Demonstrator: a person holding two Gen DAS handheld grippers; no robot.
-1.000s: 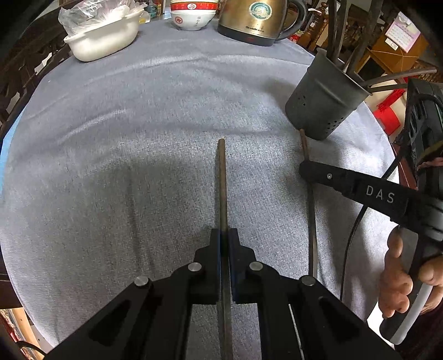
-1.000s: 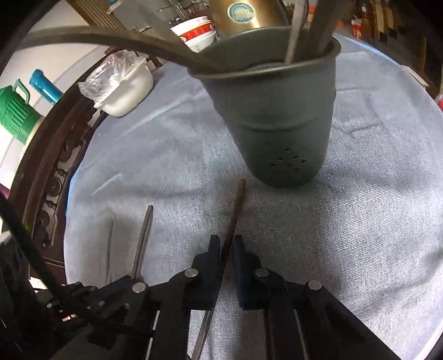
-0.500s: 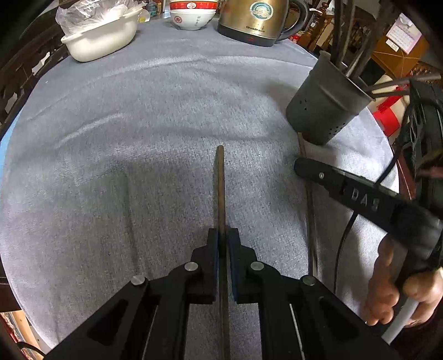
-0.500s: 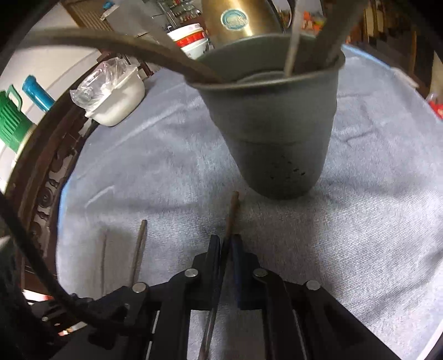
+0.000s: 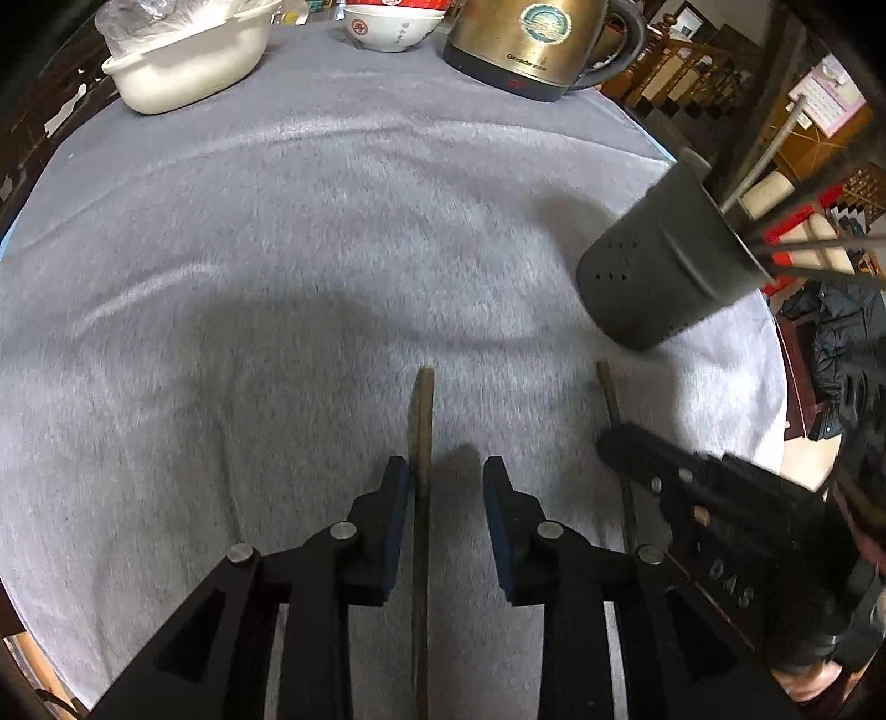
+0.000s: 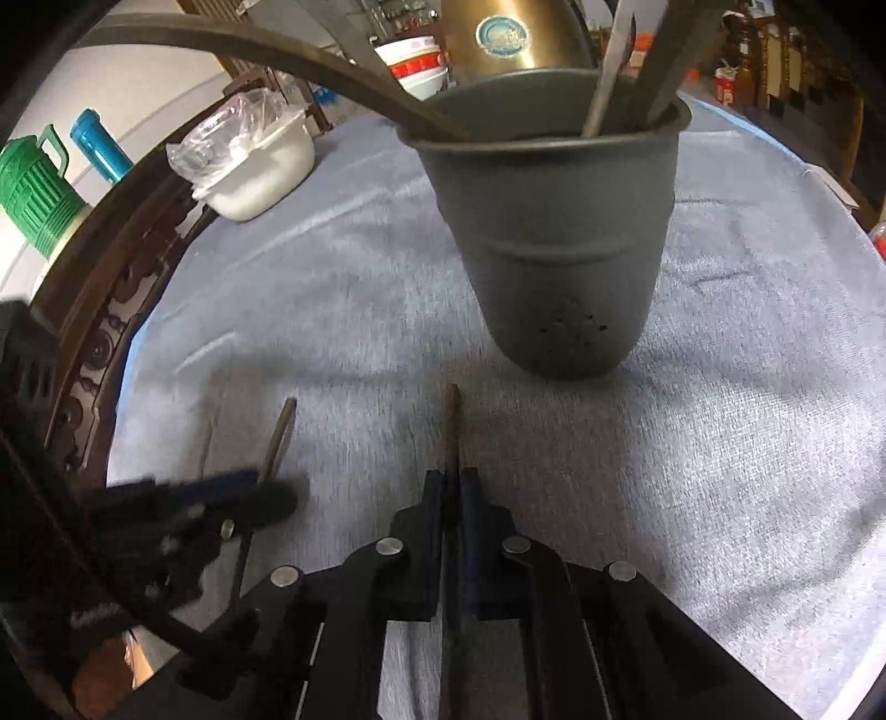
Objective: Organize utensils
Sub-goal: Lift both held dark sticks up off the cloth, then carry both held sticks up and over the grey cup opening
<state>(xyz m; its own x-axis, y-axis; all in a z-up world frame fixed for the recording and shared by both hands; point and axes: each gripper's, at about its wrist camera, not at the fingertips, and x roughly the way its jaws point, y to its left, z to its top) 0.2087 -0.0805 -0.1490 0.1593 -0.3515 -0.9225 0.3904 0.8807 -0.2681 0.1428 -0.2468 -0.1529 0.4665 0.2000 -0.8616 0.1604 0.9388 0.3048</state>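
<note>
A dark grey utensil holder (image 5: 664, 271) (image 6: 559, 238) stands on the grey tablecloth with several utensils in it. My left gripper (image 5: 446, 471) is open around a brown chopstick (image 5: 423, 421); the chopstick lies against the left pad. My right gripper (image 6: 453, 482) is shut on a second brown chopstick (image 6: 452, 426), whose tip points at the holder's base. The right gripper (image 5: 609, 443) and its chopstick (image 5: 609, 387) show at the right of the left wrist view. The left gripper (image 6: 266, 487) and its chopstick (image 6: 279, 437) show at the left of the right wrist view.
A white bowl with a plastic bag (image 5: 188, 61) (image 6: 260, 166), a red and white bowl (image 5: 393, 25) and a gold kettle (image 5: 531, 44) stand at the table's far edge. A green jug (image 6: 33, 194) stands beyond the dark wooden table rim (image 6: 116, 310).
My left gripper has opened and let go of its chopstick. My right gripper stays shut on its chopstick, which now points straighter at the holder. Both grippers have drawn back a little.
</note>
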